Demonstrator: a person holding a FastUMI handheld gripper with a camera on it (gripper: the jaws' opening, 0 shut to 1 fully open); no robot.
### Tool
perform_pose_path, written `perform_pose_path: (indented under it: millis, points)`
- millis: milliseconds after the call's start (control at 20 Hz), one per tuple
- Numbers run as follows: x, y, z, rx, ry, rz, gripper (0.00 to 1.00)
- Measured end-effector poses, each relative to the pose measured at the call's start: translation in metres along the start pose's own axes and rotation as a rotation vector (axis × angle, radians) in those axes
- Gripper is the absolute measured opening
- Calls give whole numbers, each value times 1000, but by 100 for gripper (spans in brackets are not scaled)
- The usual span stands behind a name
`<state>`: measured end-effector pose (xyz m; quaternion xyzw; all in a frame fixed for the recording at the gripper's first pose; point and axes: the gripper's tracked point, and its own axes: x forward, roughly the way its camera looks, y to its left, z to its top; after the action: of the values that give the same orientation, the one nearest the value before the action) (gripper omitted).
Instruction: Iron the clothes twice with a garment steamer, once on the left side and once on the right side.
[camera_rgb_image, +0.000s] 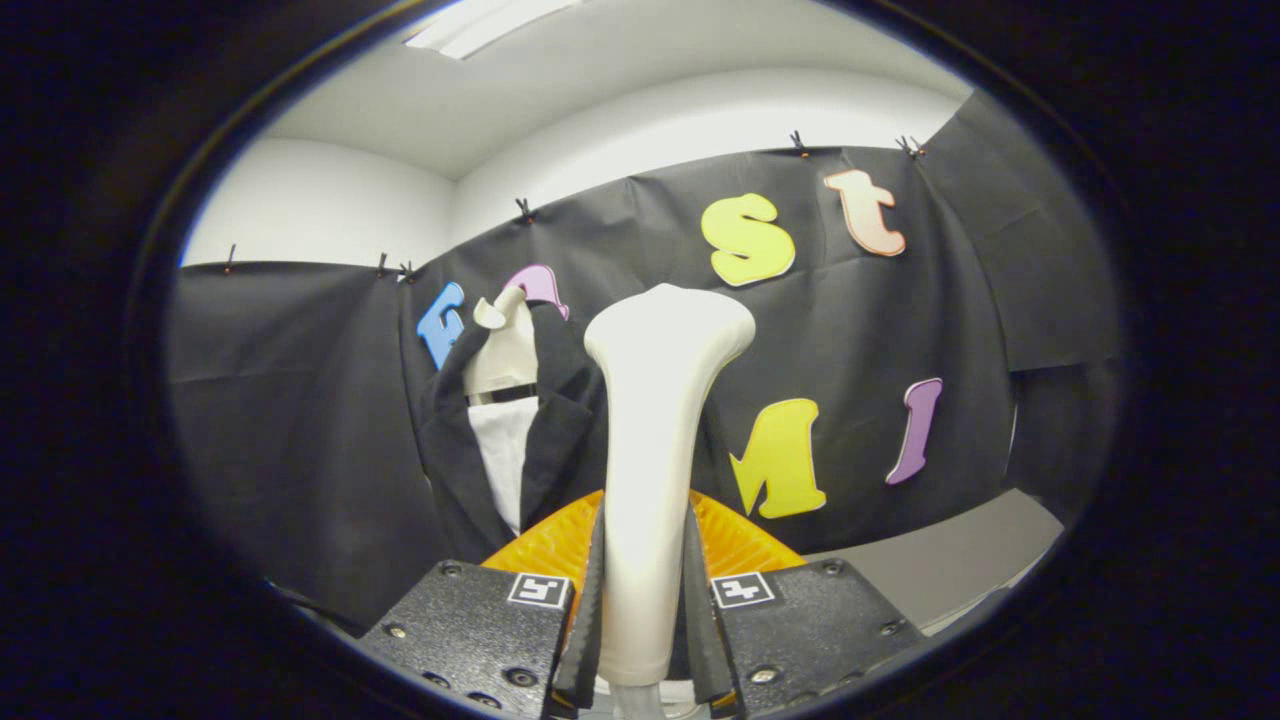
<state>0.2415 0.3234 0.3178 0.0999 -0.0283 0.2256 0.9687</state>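
The gripper (645, 640) has its two fingers (588, 620) clamped on the handle of the one garment steamer (655, 420), which stands upright between them with its broad pale head at the top, facing away toward the booth wall. Beyond the fingers and a little to their left hangs the one dark jacket (560, 420) on a single pale mannequin bust (503, 350), open at the front over one white shirt panel (503, 450), well apart from the steamer head. An orange ribbed thing (735, 540) shows just behind the fingers; I cannot tell what it is. A grey counter (950, 560) runs off to the right. The step in hand looks like carrying the steamer to the garment, so it would do well to keep the grip firm and the handle upright, bring the head flat to one lapel, then draw it down smoothly along that side before moving to the other.
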Motion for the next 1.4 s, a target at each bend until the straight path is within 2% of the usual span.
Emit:
perform_pose_path:
  millis: [450, 900, 1400]
  points:
    - [25, 45, -22, -29, 58, 42, 39]
    - [25, 44, -65, -48, 153, 36, 38]
    - [6, 33, -132, -38, 252, 27, 39]
